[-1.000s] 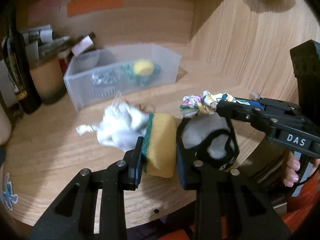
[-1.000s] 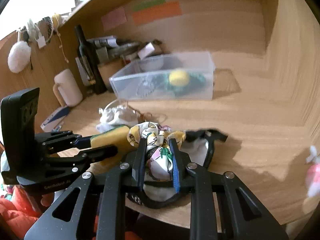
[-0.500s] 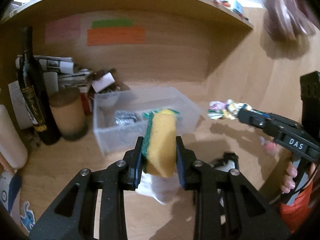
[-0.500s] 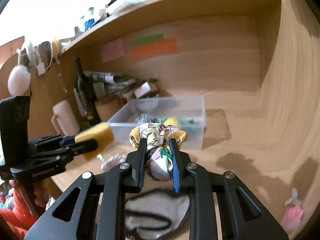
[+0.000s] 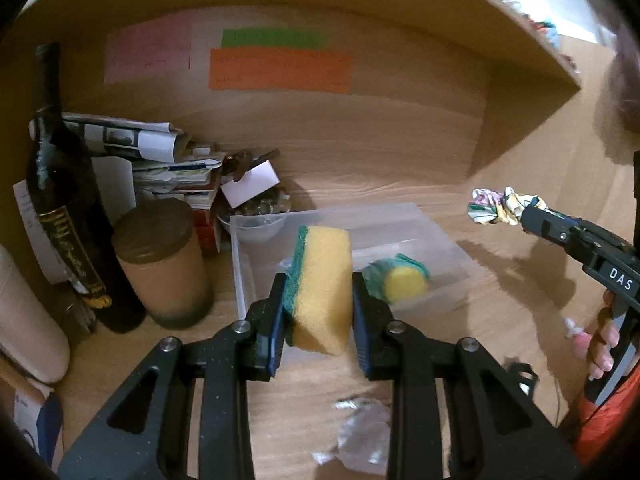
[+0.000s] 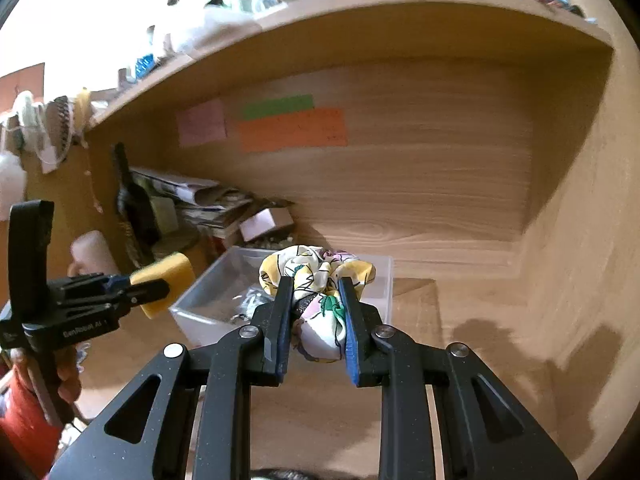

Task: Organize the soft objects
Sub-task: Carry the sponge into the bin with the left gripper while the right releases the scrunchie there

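Observation:
My left gripper (image 5: 318,280) is shut on a yellow sponge with a green scrub side (image 5: 322,280) and holds it in the air in front of a clear plastic bin (image 5: 444,240). The bin holds another yellow and green sponge (image 5: 400,278). My right gripper (image 6: 314,284) is shut on a floral fabric scrunchie (image 6: 316,280), held above the desk before the bin (image 6: 200,304). In the left wrist view the scrunchie (image 5: 500,210) is right of the bin. In the right wrist view the sponge (image 6: 168,282) is at the left.
A dark bottle (image 5: 60,200), a brown jar (image 5: 160,260), stacked papers (image 5: 160,160) and a small bowl (image 5: 260,220) stand left of and behind the bin. A crumpled white wrapper (image 5: 360,432) lies on the desk. The wooden side wall (image 6: 580,240) is on the right.
Both grippers have lifted their loads off the desk and moved toward the bin. The white cloth and the black-edged mask have dropped below and behind the fingers.

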{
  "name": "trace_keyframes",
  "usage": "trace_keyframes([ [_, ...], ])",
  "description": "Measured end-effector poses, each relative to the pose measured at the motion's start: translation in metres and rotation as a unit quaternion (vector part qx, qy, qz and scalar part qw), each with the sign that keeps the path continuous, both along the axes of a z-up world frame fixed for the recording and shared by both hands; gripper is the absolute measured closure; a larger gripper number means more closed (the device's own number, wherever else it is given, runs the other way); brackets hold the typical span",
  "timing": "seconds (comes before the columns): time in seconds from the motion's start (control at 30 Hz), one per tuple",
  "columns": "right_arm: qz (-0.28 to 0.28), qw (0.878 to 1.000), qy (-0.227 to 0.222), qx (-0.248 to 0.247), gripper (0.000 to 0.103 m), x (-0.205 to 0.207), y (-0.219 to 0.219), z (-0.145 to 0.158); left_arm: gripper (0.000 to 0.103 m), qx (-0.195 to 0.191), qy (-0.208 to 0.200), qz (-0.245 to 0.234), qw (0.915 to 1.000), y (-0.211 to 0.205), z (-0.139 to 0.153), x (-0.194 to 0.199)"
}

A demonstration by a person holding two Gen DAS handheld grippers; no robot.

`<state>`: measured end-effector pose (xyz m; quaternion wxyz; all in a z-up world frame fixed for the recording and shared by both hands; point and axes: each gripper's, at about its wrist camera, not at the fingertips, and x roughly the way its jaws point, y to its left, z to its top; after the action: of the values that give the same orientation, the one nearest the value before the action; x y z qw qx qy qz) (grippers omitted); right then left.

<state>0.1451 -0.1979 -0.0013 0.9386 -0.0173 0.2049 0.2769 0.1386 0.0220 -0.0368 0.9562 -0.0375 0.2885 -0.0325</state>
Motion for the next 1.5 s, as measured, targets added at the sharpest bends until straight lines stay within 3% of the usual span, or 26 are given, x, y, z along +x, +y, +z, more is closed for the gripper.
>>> trace_keyframes([
  [0.47, -0.016, 0.993, 0.081, -0.085, 0.083, 0.082, 0.032, -0.04, 0.074, 0.024, 0.069, 0.0, 0.9973, 0.004, -0.035, 0.062],
  [0.8, -0.013, 0.987, 0.111, -0.113, 0.08, 0.097, 0.041, -0.061, 0.074, 0.039, 0.092, -0.016, 0.9949, -0.003, -0.047, 0.073],
  [0.9, -0.015, 0.987, 0.114, -0.116, 0.08, 0.099, 0.044, -0.062, 0.069, 0.037, 0.095, -0.02, 0.9945, -0.005, -0.048, 0.074],
  [1.03, -0.014, 0.986, 0.114, -0.118, 0.067, 0.096, 0.044, -0.062, 0.053, 0.037, 0.088, -0.022, 0.9952, -0.007, -0.044, 0.069],
  [1.2, -0.013, 0.989, 0.1, -0.108, 0.055, 0.089, 0.039, -0.053, 0.04, 0.038, 0.068, -0.018, 0.9968, -0.008, -0.032, 0.056],
  [1.37, -0.02, 0.993, 0.069, -0.096, 0.036, 0.072, 0.031, -0.036, 0.031, 0.035, 0.045, -0.014, 0.9983, -0.008, -0.016, 0.038],
  [1.5, -0.021, 0.995, 0.03, -0.09, 0.019, 0.047, 0.024, -0.018, 0.016, 0.041, 0.018, -0.007, 0.999, -0.008, -0.003, 0.017],
])
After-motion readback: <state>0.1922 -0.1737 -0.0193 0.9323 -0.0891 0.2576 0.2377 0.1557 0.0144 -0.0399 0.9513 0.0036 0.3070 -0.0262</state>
